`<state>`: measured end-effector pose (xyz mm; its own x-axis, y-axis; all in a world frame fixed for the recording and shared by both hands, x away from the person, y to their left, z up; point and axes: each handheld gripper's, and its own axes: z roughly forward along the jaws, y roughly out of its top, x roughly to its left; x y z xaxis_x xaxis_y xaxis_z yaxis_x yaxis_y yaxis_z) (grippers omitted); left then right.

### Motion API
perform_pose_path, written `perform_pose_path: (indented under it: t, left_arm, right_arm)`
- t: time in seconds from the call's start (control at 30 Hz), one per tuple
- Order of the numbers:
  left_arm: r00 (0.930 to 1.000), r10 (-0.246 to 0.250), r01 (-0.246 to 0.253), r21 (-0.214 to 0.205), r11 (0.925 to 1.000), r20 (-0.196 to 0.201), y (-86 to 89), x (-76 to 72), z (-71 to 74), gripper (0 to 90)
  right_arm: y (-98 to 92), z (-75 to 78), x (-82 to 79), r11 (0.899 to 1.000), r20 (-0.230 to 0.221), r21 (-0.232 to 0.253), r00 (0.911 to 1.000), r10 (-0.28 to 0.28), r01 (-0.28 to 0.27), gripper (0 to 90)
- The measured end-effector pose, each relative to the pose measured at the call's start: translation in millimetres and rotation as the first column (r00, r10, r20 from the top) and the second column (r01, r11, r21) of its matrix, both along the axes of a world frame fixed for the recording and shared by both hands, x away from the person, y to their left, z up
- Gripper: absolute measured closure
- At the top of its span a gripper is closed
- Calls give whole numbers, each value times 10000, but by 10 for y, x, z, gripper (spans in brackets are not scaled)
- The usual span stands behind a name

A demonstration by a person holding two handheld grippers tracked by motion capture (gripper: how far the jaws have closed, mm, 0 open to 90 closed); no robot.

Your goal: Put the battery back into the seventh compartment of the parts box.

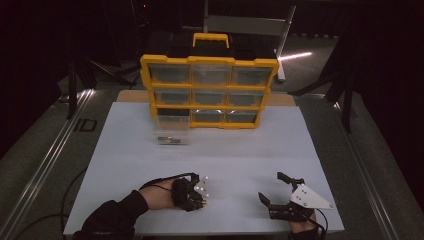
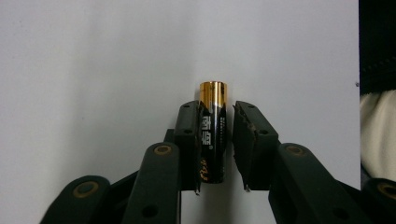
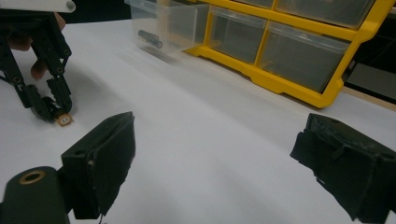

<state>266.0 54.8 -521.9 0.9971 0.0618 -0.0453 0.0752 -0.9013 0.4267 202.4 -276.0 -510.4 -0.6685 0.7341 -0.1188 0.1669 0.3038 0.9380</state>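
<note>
Black-gold battery [image 2: 212,135] sits between my left gripper [image 2: 215,140] jaws, one pad touching, other short; off-centre squeeze could roll it away. Right gripper [image 3: 210,163] jaws wide, empty.

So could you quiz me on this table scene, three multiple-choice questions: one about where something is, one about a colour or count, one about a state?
1. Where does the battery lie?
A. between the pads of the left tool
B. on top of the organizer
C. under the right tool

2. What colour is the frame of the drawer organizer?
A. red
B. yellow
C. green

3. How do the jaws of the right tool stand?
A. clamped on a battery
B. clamped on a drawer
C. wide apart with nothing between them

Answers: 1 A, the left gripper view shows it between the two pads on the white table, one pad touching it and a slim gap at the other. 2 B, the high view shows yellow bars around clear drawers. 3 C, the right gripper view shows bare table between them.
</note>
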Motion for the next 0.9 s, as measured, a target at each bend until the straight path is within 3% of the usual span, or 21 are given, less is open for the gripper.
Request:
perform_pose_path:
  t: [0.4, 0.67, 0.9]
  left_arm:
    - [9993, -353, 346, 606, 9976, 104, -76, -4, 28, 753]
    - [9986, -503, 490, 706, 9963, 174, -90, -5, 38, 757]
    - [9966, -825, 826, 678, 9943, -33, -100, 41, 89, 757]
  right_arm:
    - [5, -1, -1, 10000, -26, -9, 10000, 17, -17, 104]
    - [5, -5, 2, 10000, -50, 19, 10000, 13, -13, 104]
    - [-3, 3, 1, 10000, 5, 37, 10000, -20, 20, 104]
